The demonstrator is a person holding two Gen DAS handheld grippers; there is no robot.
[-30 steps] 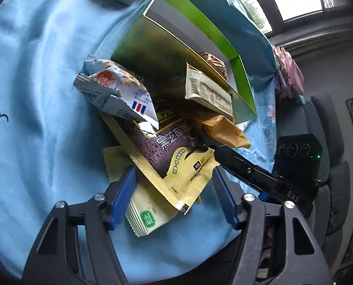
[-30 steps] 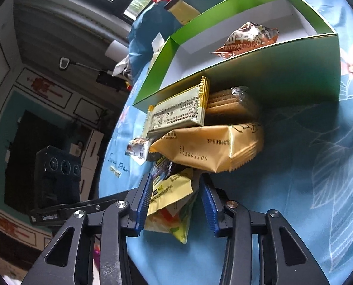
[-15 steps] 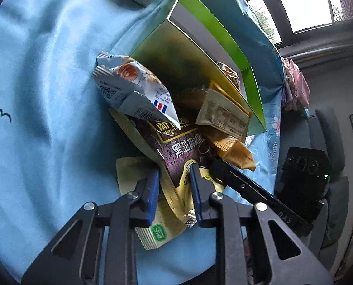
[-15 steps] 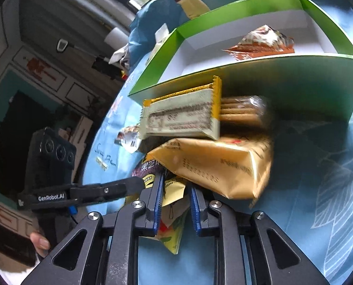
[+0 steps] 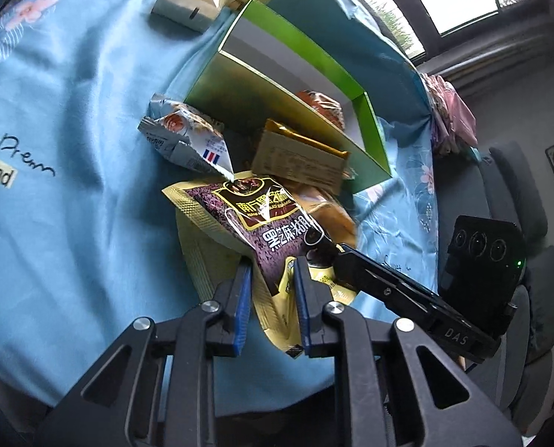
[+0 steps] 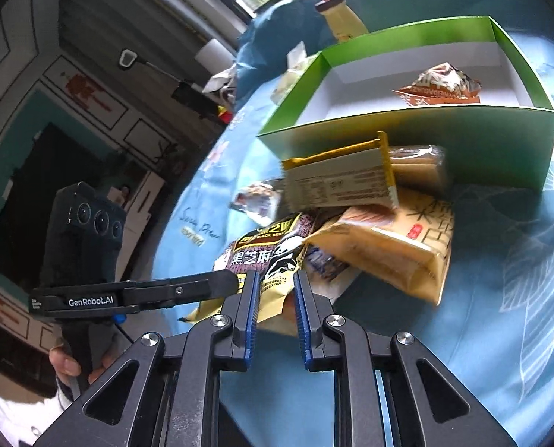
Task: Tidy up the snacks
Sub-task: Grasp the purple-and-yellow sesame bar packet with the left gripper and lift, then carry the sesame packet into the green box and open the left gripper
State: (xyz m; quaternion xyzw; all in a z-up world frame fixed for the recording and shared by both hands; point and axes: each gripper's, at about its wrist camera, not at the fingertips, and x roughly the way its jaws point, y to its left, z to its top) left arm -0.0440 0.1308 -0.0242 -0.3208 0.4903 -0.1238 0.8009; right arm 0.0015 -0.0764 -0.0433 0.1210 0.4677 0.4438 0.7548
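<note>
Green cardboard box (image 6: 407, 141) with a white inside sits open on a light blue flowered cloth (image 5: 72, 186). Inside it lies one crinkled orange and white snack packet (image 6: 439, 87). Just in front of the box, loose snacks are heaped: a flat yellow-edged wafer bar (image 6: 342, 182), a tan biscuit pack (image 6: 396, 246) and a blue and white pouch (image 5: 185, 139). The left gripper (image 5: 271, 270) and right gripper (image 6: 275, 279) both pinch the lower edge of one purple and yellow sesame-paste sachet (image 5: 266, 219), jaws pressed together on it.
</note>
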